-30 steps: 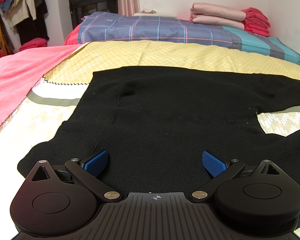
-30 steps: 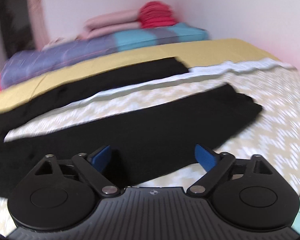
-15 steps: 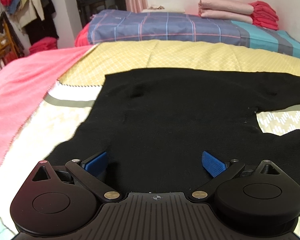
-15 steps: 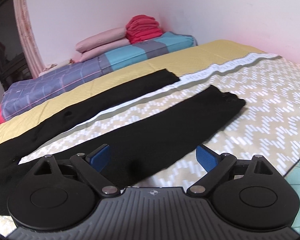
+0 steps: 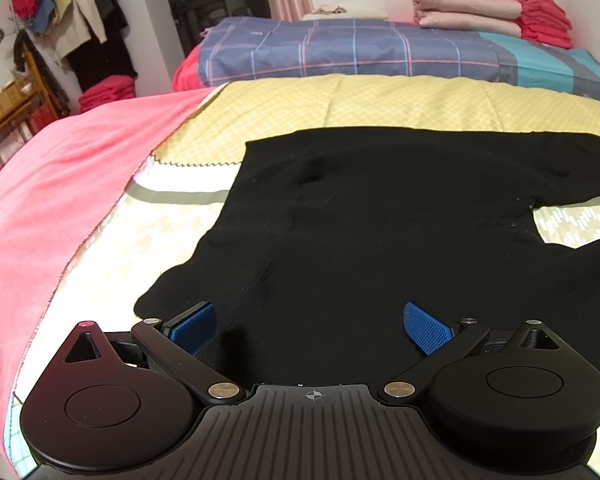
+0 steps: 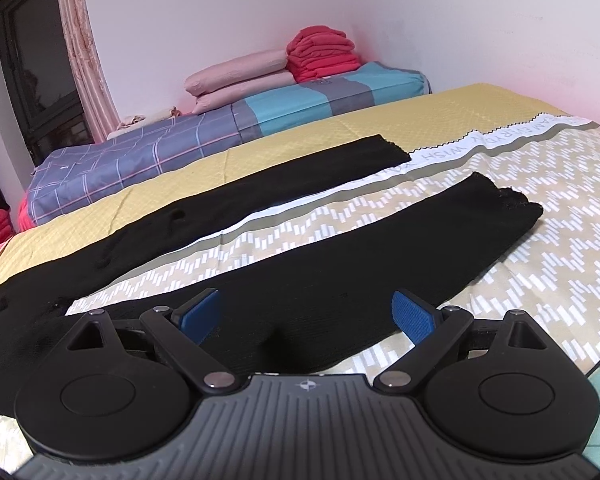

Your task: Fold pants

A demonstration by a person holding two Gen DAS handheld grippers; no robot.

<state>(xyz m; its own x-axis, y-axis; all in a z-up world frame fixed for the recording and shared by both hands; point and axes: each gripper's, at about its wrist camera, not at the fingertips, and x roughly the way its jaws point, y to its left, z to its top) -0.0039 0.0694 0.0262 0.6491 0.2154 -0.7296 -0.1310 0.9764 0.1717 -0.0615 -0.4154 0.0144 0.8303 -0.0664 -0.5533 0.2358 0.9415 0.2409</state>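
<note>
Black knit pants [image 5: 380, 232] lie flat and spread on the bed. The left wrist view shows the waist and seat. The right wrist view shows the two legs [image 6: 340, 264] running away to the right, with a gap of bedding between them. My left gripper [image 5: 310, 326] is open and empty, low over the near waist edge. My right gripper [image 6: 306, 314] is open and empty, low over the near leg, partway along it.
The bed has a yellow patterned sheet [image 5: 380, 104] and a pink blanket [image 5: 60, 184] on the left. A plaid quilt [image 5: 340, 52] and folded pink and red bedding [image 6: 292, 68] lie along the far wall. Clothes [image 5: 72, 20] hang at far left.
Both grippers shifted over the pants: the left view moved right and closer to the waist, the right view steadied over the near leg. Both stayed open.
</note>
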